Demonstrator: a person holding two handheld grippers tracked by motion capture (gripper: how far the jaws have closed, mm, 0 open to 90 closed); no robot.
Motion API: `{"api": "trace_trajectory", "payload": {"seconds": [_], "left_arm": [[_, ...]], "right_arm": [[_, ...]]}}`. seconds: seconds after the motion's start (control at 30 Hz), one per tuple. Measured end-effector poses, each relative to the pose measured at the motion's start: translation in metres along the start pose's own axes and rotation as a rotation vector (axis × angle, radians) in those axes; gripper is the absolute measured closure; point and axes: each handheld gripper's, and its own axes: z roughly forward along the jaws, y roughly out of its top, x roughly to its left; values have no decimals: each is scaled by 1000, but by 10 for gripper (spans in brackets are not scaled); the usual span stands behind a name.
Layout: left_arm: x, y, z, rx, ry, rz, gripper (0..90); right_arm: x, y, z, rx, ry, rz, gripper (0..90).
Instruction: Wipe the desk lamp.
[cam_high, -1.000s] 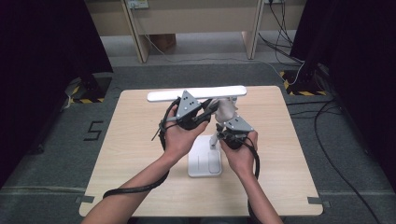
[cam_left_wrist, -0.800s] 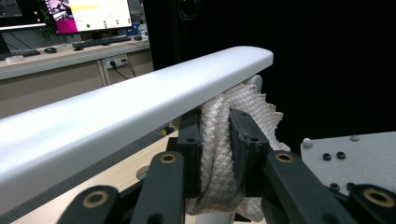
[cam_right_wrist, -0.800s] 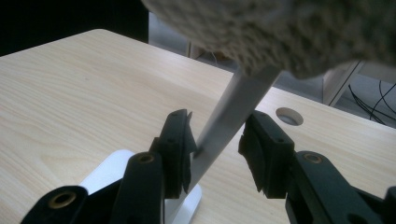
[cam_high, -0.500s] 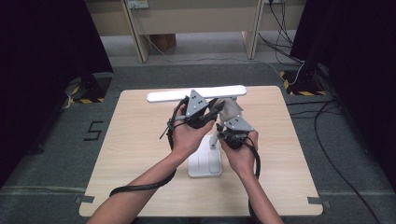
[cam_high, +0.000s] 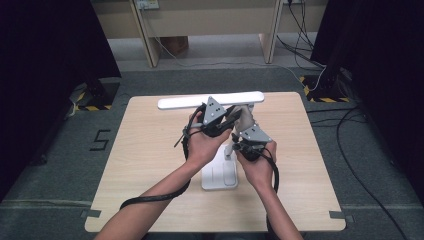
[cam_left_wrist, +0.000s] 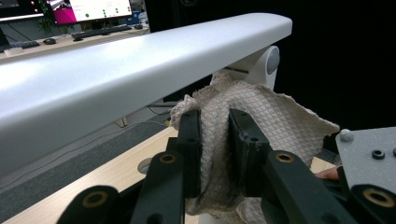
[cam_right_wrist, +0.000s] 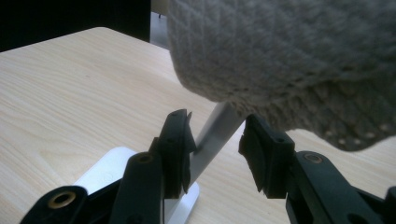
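Between the left jaws: cloth (cam_left_wrist: 219, 140) pinched tight, pads (cam_left_wrist: 191, 140) pressed into its quilted weave
Left gripper (cam_high: 226, 120): raised beside the lamp's hinge, gripping the cloth just under the light bar
Cloth position: bunched against the hinge (cam_left_wrist: 261, 63), hanging below the bar's near end
Right jaws: spread apart, straddling the lamp stem (cam_right_wrist: 212, 140); one pad touching or almost touching the stem, the other clear of it
Right gripper (cam_high: 248, 146): low over the table, near the base, aimed at the stem
Light bar (cam_left_wrist: 140, 70): long, white, level above the table, running across the far half
Base (cam_high: 220, 175): flat white plate resting on the wooden table (cam_high: 150, 165), near the middle
Step in hand: most likely wiping the lamp near the hinge while steadying the stem
Doing it well: close the right jaws gently on the stem first, so the lamp cannot tip or slide
Wiping stroke: keep the cloth clamped firmly, drag along the bar with light pressure, avoid levering the hinge
Risk: pushing sideways on the bar with the stem unheld, likely tilting the base
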Motion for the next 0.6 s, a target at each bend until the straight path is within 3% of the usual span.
{"api": "trace_trajectory", "payload": {"seconds": [0.6], "left_arm": [[0, -19, 5, 28, 11, 54, 747]], "right_arm": [[1, -4, 0, -5, 2, 16, 603]]}}
